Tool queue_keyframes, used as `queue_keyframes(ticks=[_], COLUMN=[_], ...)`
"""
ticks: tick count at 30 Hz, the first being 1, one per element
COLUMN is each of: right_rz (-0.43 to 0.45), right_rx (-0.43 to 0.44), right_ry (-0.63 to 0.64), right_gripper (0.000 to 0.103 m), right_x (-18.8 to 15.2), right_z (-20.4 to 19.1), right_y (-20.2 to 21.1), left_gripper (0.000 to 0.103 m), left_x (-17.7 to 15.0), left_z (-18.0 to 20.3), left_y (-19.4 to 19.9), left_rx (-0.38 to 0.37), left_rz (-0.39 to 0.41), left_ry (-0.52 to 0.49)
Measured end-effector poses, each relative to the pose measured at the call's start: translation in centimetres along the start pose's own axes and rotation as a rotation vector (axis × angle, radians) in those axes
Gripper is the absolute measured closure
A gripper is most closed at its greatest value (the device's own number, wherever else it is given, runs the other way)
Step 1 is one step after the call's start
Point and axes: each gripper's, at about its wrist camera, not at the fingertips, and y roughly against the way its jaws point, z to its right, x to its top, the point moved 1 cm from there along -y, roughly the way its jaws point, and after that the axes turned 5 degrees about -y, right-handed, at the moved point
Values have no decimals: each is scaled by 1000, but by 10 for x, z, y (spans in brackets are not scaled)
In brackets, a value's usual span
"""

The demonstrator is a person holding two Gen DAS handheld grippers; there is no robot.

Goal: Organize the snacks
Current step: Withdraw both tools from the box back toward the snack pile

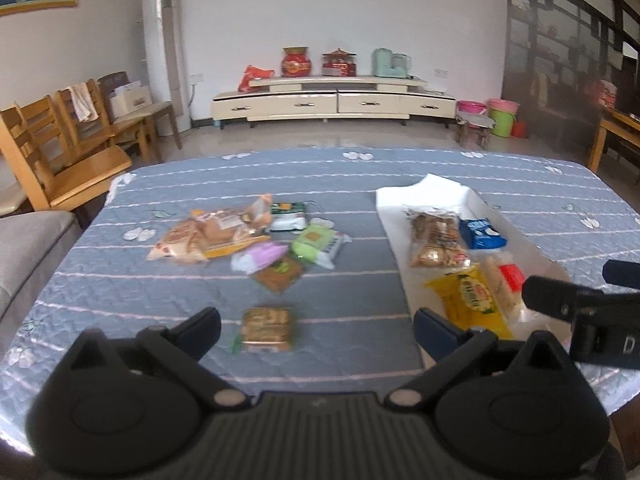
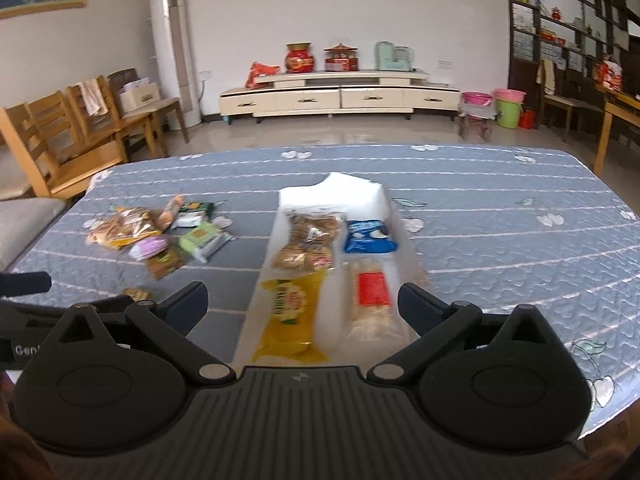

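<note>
Blue quilted cloth [image 1: 360,184] with white stripes covered the table, and behind it stood a cream TV cabinet [image 1: 332,100], a white tower unit [image 1: 164,52] and wooden chairs [image 1: 68,148]. Both views took in a white tray [image 2: 332,192] holding 4 packets: a clear bag of brown biscuits [image 2: 306,246], a blue pack [image 2: 368,240], a yellow pack [image 2: 290,318] and a pale pack with a red label [image 2: 372,300]. To the tray's left a loose pile [image 1: 248,236] of snacks lay on the cloth, among them a bread bag [image 1: 200,236], a green pack [image 1: 316,242], a pink pack [image 1: 260,256] and a brown pack [image 1: 280,274]. Only the left wrist view showed clearly a single small biscuit pack [image 1: 267,330] lying apart from the pile; in the right wrist view just a sliver of it [image 2: 136,293] peeked past the other tool. The left gripper [image 1: 316,330] was spread wide with nothing held, the biscuit pack lying on the cloth between its fingers. The right gripper [image 2: 302,306] was also spread wide and empty, poised over the near end of the tray with the yellow and red-label packs between its fingers. Each view caught the other tool at its edge: the right one [image 1: 580,304] at the right of the left view, the left one [image 2: 24,292] at the left of the right view. The right view alone showed the tray's whole layout, 2 rows of 2.
</note>
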Motion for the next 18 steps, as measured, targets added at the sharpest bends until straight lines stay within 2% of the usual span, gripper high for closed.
queue_keyframes(ticks=[18], right_rz=[-34], right_rx=[83], right_ry=[74], right_gripper=[0], right_x=[2], right_z=[-41], right_y=[-25], left_gripper=[1], left_x=[-17], left_z=[-45], left_y=[1], left_rx=[52], left_rz=[-10], left_ry=[67])
